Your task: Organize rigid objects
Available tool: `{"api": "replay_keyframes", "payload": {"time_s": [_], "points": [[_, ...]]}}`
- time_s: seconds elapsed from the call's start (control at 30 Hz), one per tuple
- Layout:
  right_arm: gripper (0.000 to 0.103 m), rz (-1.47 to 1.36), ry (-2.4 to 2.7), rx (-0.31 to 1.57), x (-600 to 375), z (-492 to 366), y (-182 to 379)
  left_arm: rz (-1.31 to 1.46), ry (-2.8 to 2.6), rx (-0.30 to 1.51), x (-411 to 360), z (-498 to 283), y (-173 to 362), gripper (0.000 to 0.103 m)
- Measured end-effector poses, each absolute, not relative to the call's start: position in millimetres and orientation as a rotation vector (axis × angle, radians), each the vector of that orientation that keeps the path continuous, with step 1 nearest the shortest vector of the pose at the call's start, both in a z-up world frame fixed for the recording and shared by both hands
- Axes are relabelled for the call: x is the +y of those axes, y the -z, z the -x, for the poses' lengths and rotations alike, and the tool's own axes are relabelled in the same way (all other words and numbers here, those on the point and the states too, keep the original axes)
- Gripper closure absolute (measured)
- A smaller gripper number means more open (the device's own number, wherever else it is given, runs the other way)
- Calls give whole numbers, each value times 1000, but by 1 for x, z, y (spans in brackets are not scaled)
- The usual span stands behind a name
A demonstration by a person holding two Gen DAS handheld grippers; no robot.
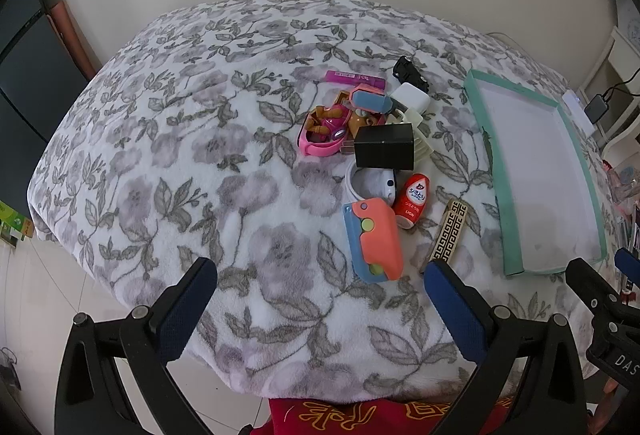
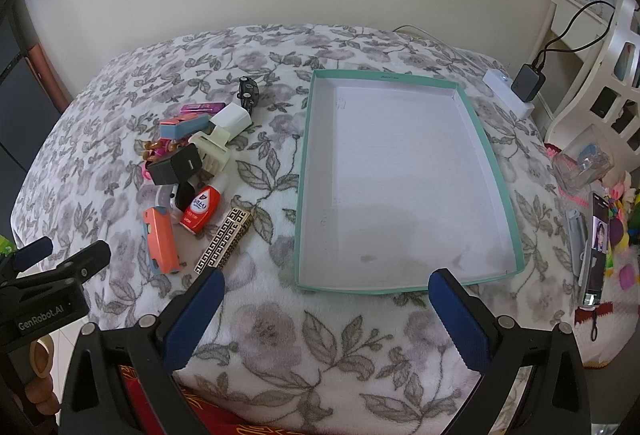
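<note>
A pile of small rigid objects lies on the floral blanket: an orange-and-blue toy (image 1: 374,241) (image 2: 161,241), a red bottle (image 1: 412,201) (image 2: 200,209), a gold patterned bar (image 1: 448,235) (image 2: 224,243), a black cube (image 1: 384,147) (image 2: 174,165), white chargers (image 1: 410,97) (image 2: 232,119), a pink toy (image 1: 324,129) and a black toy car (image 1: 408,73) (image 2: 248,91). An empty teal-rimmed tray (image 1: 476,103) (image 2: 304,171) lies to their right. My left gripper (image 1: 320,275) is open and empty, short of the pile. My right gripper (image 2: 326,287) is open and empty at the tray's near edge.
The blanket-covered table (image 1: 160,155) (image 2: 320,335) backs onto a wall. A white power strip with a black adapter (image 2: 520,87) sits at the back right. A phone (image 2: 596,251), a clear box (image 2: 584,165) and toys lie at the right edge. Tiled floor (image 1: 48,295) lies left.
</note>
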State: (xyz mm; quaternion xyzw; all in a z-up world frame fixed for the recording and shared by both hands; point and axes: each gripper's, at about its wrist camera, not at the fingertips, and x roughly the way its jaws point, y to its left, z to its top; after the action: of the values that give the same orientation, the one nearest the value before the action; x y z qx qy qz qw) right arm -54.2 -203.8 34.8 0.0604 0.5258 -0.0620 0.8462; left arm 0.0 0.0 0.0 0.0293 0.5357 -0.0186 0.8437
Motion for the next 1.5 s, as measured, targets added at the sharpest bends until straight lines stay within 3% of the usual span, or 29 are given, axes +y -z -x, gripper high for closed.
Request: {"api": "replay_keyframes", "payload": {"time_s": [1.5], "points": [[0, -134, 110, 1101, -202, 54, -35, -13, 63, 1170, 6, -3, 8, 0]]}}
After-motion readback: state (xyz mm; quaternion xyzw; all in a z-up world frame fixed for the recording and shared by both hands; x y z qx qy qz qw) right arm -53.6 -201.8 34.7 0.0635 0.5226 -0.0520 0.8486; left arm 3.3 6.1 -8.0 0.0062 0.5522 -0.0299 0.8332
